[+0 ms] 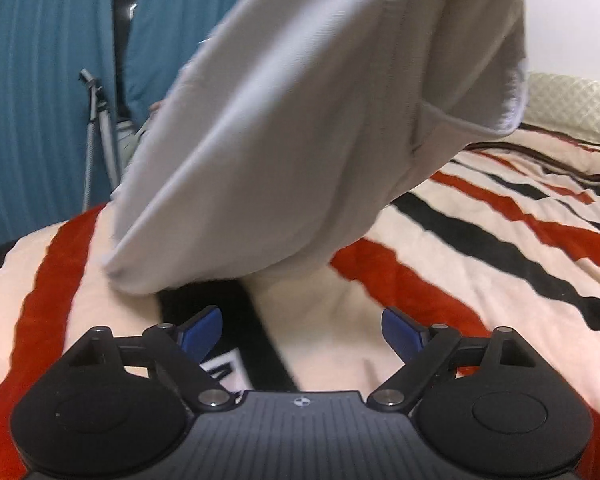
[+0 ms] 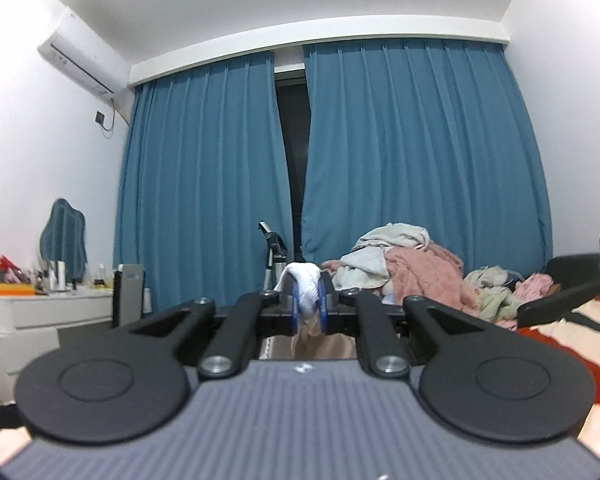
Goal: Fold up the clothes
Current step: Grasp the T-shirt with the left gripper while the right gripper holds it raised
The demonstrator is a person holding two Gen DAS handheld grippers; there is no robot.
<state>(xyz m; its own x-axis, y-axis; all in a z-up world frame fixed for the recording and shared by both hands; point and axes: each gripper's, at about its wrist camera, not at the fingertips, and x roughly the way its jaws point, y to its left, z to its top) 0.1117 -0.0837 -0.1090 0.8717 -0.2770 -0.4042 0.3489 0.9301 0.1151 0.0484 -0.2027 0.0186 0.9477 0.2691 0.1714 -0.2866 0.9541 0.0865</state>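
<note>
A white garment (image 1: 292,128) hangs in the air in the left wrist view, its lower corner touching the striped blanket (image 1: 480,248) on the bed. My left gripper (image 1: 302,328) is open and empty, low over the blanket just below the hanging cloth. In the right wrist view my right gripper (image 2: 308,300) is shut on a bunched edge of the white garment (image 2: 305,280), held up high and facing the curtains. The rest of the cloth hangs below it, out of sight.
A pile of mixed clothes (image 2: 412,272) lies at the bed's far end, by a black chair (image 2: 572,280). Blue curtains (image 2: 400,152) cover the window. A white desk (image 2: 40,312) with small items stands at left. A grey stand (image 1: 96,128) leans by the curtains.
</note>
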